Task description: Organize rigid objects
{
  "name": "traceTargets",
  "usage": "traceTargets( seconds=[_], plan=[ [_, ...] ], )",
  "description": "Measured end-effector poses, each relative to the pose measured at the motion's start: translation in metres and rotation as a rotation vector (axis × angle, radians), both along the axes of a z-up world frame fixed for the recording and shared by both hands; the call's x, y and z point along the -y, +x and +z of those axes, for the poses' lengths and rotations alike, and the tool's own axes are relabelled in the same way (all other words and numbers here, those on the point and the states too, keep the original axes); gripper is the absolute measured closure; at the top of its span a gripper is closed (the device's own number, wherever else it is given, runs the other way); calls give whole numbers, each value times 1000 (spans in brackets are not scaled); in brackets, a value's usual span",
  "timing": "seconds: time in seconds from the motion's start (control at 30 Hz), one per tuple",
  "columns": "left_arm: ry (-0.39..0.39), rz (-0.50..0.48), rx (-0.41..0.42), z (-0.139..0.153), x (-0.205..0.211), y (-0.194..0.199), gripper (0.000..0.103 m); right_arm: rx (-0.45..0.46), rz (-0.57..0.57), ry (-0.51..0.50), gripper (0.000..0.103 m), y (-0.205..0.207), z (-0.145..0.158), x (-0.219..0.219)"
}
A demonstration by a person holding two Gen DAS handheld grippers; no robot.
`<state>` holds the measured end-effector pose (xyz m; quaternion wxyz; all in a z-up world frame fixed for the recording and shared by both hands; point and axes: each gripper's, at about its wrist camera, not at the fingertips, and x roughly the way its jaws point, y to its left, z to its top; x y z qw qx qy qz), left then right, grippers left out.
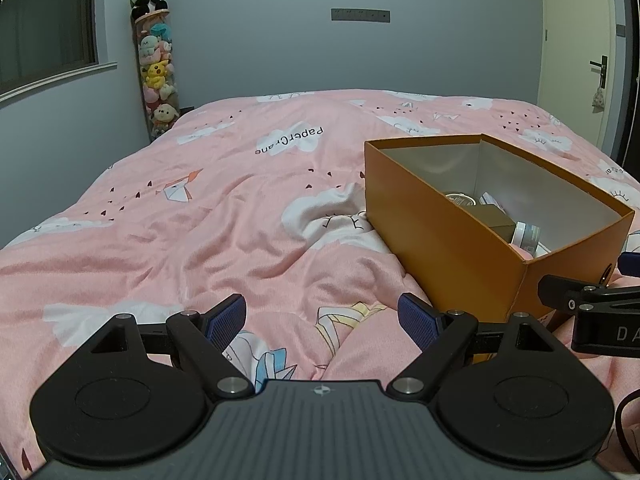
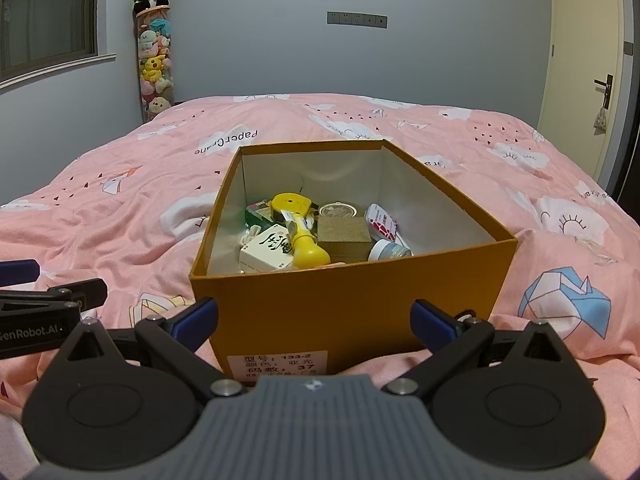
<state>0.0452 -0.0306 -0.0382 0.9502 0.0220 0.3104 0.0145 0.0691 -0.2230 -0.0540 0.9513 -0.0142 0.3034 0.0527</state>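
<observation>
- The orange box (image 2: 352, 300) sits on the pink bed cover (image 2: 120, 216). Small hard things fill it: a yellow toy (image 2: 298, 224), a brown block (image 2: 344, 236), a white jar (image 2: 390, 250).
- The tidying looks almost done. Next, look for anything left out.
- The left gripper (image 1: 322, 320) and the right gripper (image 2: 314, 320) have wide jaws, holding nothing.
- The box is stiff card. The cover is soft and wrinkled.

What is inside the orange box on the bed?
The orange box holds a yellow tool, a white carton, a brown block, a round tin and a small jar. Anything beneath them is hidden.
</observation>
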Motion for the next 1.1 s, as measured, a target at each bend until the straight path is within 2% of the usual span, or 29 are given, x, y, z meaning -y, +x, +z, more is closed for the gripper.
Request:
traceTargets(
  seconds=[1.1],
  plan=[
    [-1,5,-4,0,0,0,3,-9,-1,8,3,1,-4,-2]
  ],
)
